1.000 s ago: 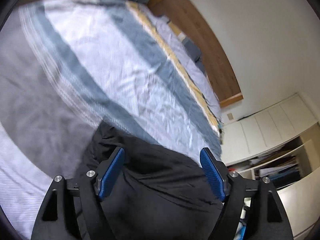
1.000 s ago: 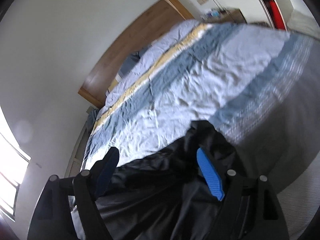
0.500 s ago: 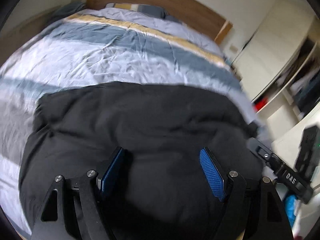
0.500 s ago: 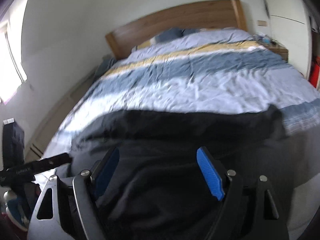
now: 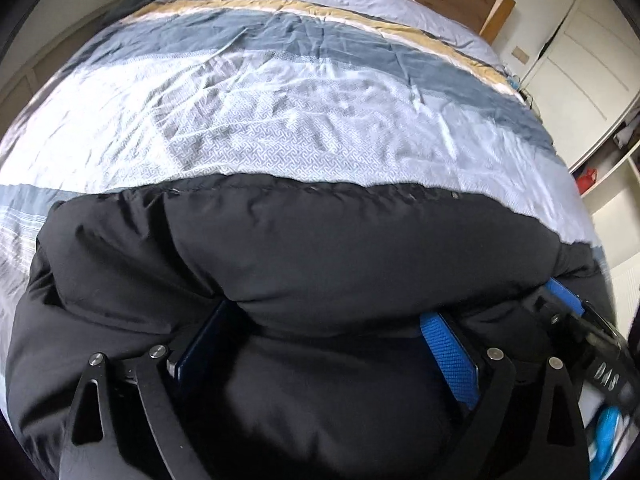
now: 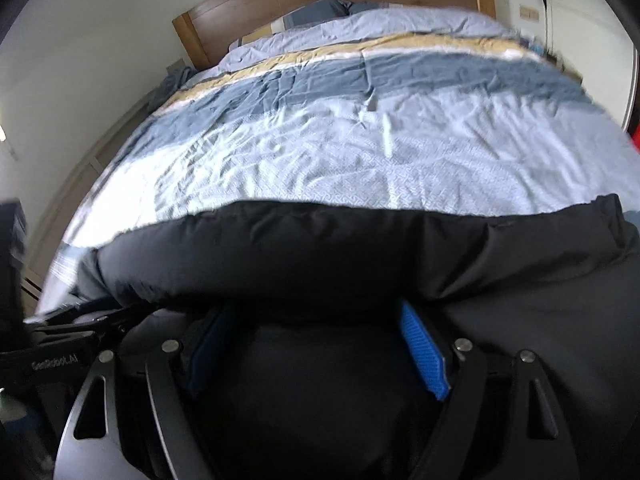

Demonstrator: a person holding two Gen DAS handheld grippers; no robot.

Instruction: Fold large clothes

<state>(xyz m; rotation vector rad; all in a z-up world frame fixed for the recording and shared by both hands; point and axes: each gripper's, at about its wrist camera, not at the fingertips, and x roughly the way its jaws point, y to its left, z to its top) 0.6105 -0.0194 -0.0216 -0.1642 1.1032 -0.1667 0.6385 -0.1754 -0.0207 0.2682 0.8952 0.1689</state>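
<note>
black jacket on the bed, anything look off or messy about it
Nothing stands out. The black jacket lies puffy on the striped duvet, its far edge fairly straight. Padding bulges between both claws, left claw and right claw; the left's jaws have just been opening.

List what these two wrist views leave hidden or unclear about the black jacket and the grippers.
- Black jacket, left wrist view: its near part is cut off by the bottom edge.
- Left gripper: jaws have just been opening; the padding bulging between them hides whether the pads press it.
- Right gripper, right wrist view: fingertips buried under a jacket fold; grip unclear.
- Duvet: its right edge is blurred.
</note>
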